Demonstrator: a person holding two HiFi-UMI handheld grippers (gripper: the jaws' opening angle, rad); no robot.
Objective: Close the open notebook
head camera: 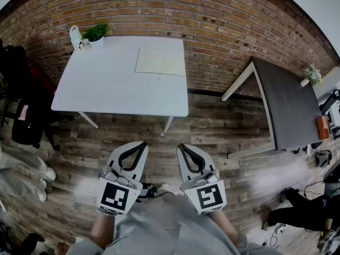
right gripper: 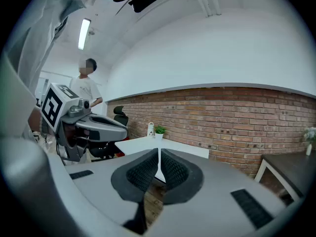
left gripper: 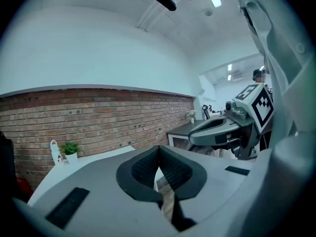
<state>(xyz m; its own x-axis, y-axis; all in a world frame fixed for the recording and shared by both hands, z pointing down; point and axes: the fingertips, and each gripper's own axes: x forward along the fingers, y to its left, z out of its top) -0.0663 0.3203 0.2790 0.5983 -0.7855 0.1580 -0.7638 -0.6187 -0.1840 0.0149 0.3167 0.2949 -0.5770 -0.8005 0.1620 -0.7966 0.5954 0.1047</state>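
From the head view, the open notebook [head camera: 160,61] lies flat on the far right part of a white table [head camera: 106,89], close to the brick wall [head camera: 223,20]. A small potted plant [head camera: 96,33] stands at the table's far left corner. The left gripper [head camera: 143,144] and the right gripper [head camera: 181,146] are held side by side over the wooden floor [head camera: 223,137], on the near side of the table and well apart from the notebook, which sits ahead of them.

In the left gripper view, the jaws are pressed together with nothing between them. The table edge shows beyond them; the notebook cannot be made out.

In the right gripper view, the jaws likewise meet, empty. The white table and plant lie ahead, well off.
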